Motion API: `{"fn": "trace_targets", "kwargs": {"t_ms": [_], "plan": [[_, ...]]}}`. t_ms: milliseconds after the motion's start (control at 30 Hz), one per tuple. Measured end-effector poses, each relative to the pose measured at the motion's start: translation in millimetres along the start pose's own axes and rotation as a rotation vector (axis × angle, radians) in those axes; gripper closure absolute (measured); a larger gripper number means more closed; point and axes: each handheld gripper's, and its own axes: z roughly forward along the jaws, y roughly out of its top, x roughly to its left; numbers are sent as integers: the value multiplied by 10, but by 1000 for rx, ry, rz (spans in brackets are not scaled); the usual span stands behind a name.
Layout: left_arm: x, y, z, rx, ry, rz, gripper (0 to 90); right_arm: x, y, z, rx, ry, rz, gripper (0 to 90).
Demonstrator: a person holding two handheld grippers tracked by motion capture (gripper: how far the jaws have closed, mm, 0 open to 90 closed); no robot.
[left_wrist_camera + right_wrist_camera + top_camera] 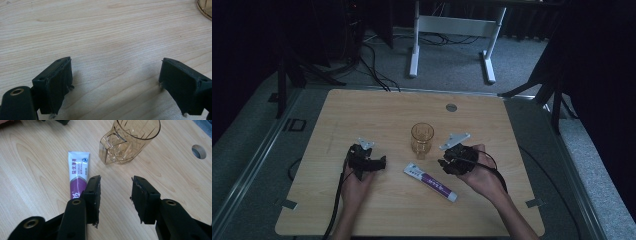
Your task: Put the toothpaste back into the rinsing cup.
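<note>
Right gripper (116, 195), jaws spread and empty, nears the toothpaste tube (78, 173); next it must straddle and pinch it.

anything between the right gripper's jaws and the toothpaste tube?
Nothing. In the right gripper view the right gripper stands open over bare table, and the toothpaste tube lies just beside one jaw.

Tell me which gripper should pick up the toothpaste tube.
Right. The right gripper sits just beside the toothpaste tube, jaws open and empty, with the amber cup just ahead. The left gripper is farther off, its open jaws over bare table.
</note>
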Motion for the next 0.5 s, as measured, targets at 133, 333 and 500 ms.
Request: {"fn": "trace_targets", "kwargs": {"t_ms": [133,333,500], "plan": [[0,0,0,0,0,0,119,3,16,17,10,4,-4,585],[1,1,-2,2,0,1,119,17,29,39,23,13,-10,585],[0,1,-1,2,0,0,119,27,34,63,32,21,-12,583]]}}
